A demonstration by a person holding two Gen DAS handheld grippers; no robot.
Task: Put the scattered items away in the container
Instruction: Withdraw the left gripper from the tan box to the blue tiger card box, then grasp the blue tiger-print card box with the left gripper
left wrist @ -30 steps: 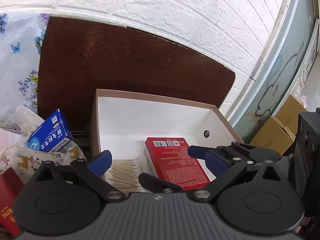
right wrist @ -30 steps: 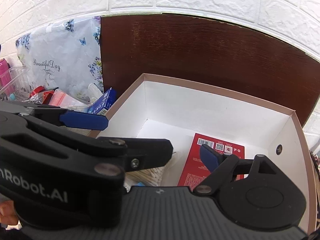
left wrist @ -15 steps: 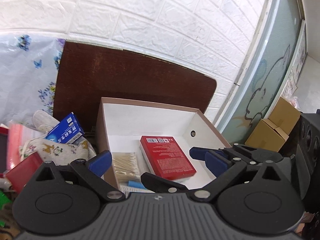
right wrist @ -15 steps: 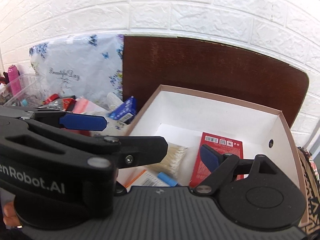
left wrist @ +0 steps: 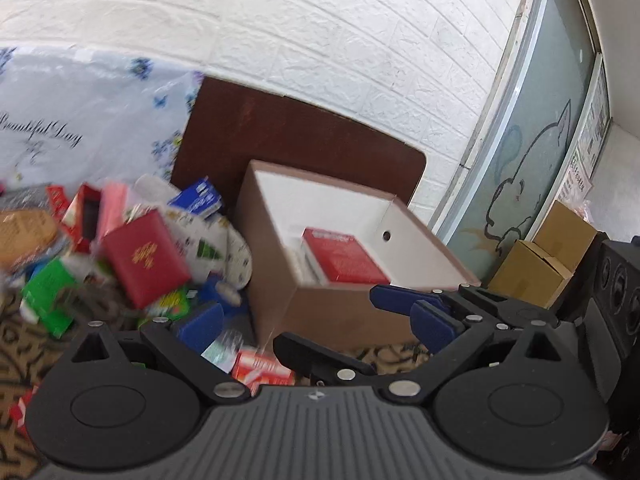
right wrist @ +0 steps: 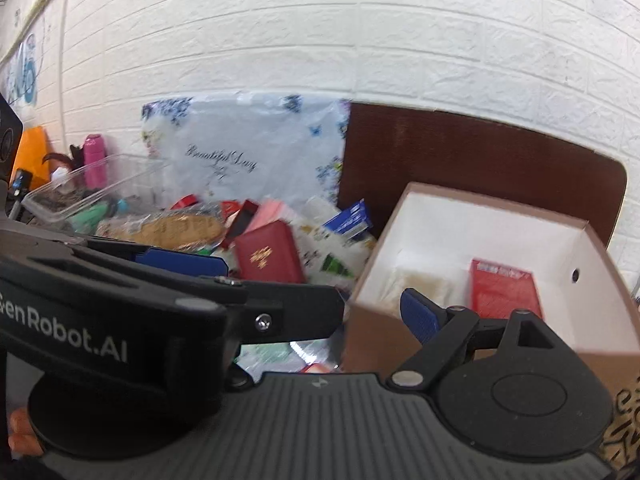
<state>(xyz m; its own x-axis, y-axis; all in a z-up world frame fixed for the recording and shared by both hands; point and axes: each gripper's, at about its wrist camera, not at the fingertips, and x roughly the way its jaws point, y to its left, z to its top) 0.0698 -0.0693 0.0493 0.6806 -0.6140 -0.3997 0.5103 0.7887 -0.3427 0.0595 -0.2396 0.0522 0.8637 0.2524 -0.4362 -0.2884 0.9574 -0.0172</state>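
Both grippers stand with jaws spread and nothing between them: the left gripper (left wrist: 316, 320) sits at six o'clock in its own view, and the right gripper (right wrist: 312, 292) likewise in its own. The brown cardboard box (left wrist: 276, 276), white inside, lies at about three o'clock of the left view's centre and holds a red packet (left wrist: 344, 256) and a pale bundle of cotton swabs (right wrist: 416, 280). The scattered items, among them a red booklet (left wrist: 144, 256), a blue carton (left wrist: 198, 198) and a green packet (left wrist: 48, 292), lie heaped at nine o'clock beside the box.

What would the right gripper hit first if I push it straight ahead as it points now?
Most likely the near brown wall of the open box, close to its left corner. The right gripper is open and empty. Blur leaves the depth unclear, so it could slip left into the clutter.
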